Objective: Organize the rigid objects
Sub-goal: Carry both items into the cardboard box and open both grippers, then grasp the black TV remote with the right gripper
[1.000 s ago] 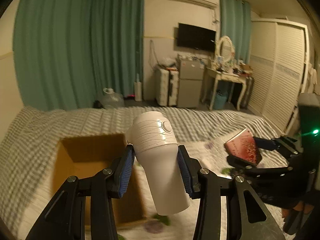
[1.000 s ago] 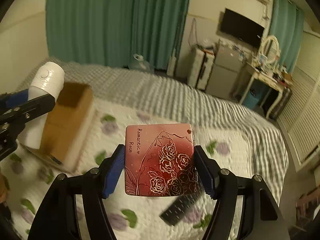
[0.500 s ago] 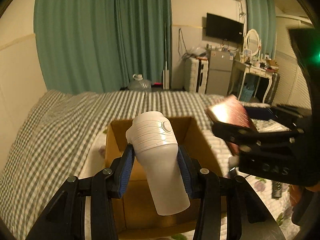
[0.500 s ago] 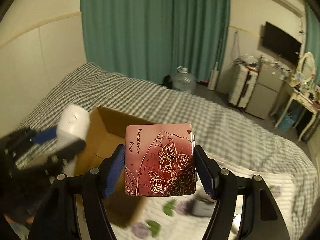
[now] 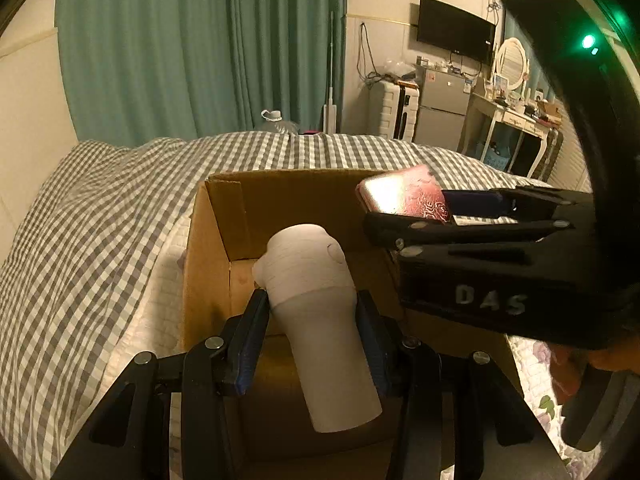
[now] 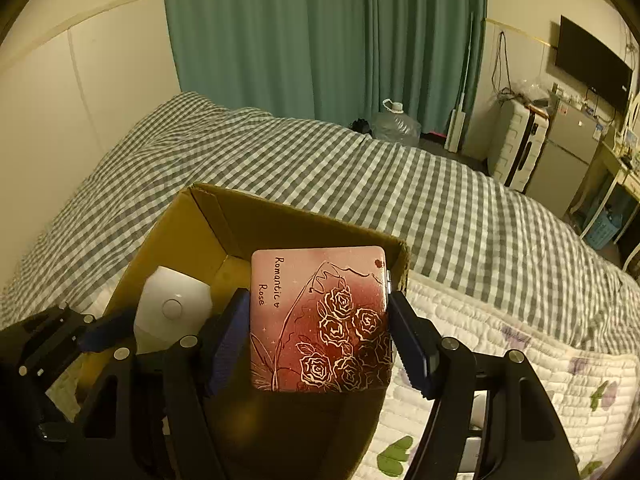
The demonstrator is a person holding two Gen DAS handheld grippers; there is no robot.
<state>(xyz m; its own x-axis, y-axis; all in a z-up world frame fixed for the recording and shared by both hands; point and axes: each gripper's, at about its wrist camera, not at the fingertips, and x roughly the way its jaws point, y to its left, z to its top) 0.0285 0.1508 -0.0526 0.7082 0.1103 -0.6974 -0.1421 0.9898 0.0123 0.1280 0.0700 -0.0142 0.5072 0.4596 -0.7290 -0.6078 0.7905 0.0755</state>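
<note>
left gripper (image 5: 312, 320): fingers clamp white bottle (image 5: 320, 320) | right gripper (image 6: 318, 324): fingers clamp rose tin (image 6: 320, 320) | both over cardboard box (image 6: 192, 224)

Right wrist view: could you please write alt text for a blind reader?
The right gripper holds a red rose-patterned tin over an open cardboard box on a checked bed. Beside it, the left gripper holds a white bottle.

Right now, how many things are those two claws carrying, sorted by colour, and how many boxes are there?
White: 1, the white bottle in the left gripper
Red: 1, the rose tin in the right gripper
Brown: 1, the cardboard box
Total: 3
</note>
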